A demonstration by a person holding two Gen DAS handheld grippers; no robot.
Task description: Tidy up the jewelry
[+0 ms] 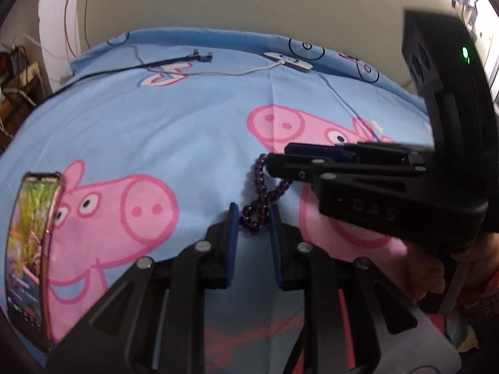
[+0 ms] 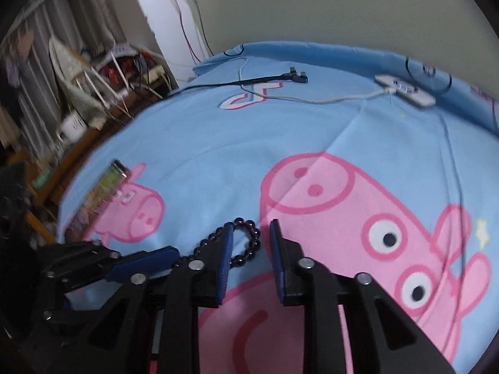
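A dark purple bead bracelet [image 1: 260, 196] lies twisted on the blue Peppa Pig bedsheet [image 1: 187, 124]. My left gripper [image 1: 253, 215] is open, and the near loop of the bracelet sits between its fingertips. My right gripper [image 1: 276, 157] comes in from the right, just above the far end of the bracelet. In the right wrist view the right gripper [image 2: 251, 229] is open over a loop of the beads [image 2: 249, 240], and the left gripper's blue fingers [image 2: 146, 263] reach in from the lower left.
A phone [image 1: 31, 249] with a lit screen lies on the sheet at the left. A white charger [image 1: 288, 60] and cables [image 1: 174, 60] lie near the far edge by the wall. A cluttered shelf [image 2: 78, 99] stands beyond the bed's left side.
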